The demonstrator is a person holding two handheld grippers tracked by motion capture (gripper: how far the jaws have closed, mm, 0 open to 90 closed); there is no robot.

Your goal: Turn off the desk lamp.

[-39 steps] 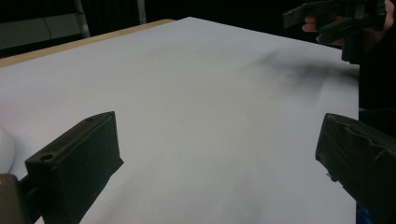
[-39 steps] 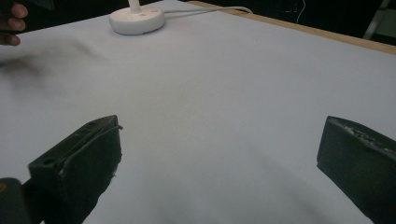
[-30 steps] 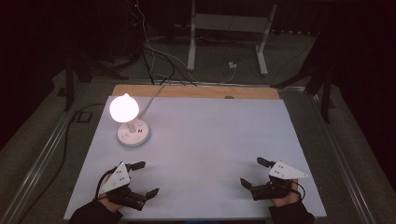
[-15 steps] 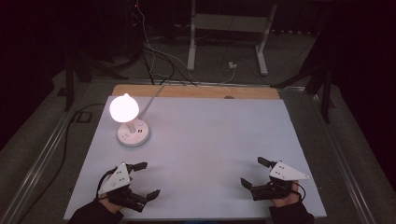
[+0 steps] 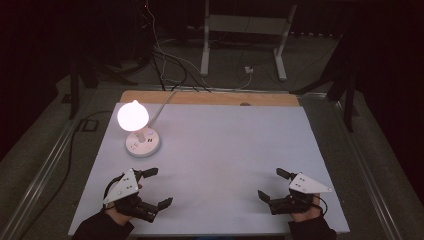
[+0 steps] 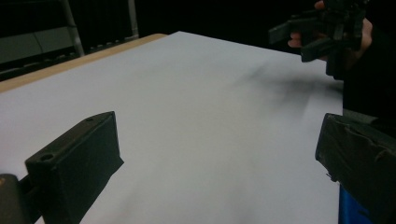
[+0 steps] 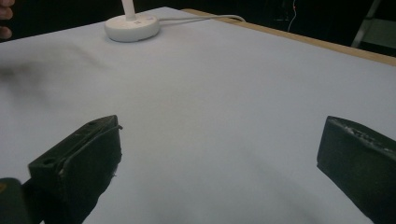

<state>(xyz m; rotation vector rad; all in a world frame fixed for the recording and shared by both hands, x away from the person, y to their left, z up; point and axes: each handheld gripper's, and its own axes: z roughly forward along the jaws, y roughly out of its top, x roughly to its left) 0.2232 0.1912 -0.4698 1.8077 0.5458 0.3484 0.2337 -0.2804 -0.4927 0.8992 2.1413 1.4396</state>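
Jaws of both my claws, left [image 5: 159, 188] and right [image 5: 272, 184], stand apart, empty; lamp [image 5: 142, 142] ahead of left could tip if bumped.

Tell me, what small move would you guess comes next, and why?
Probably the left gripper moves toward the lit lamp: it's the only object on the white table, it stands nearer that gripper, and both grippers are open and hold nothing.

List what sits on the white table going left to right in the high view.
left gripper → lamp → right gripper, all on the white table.
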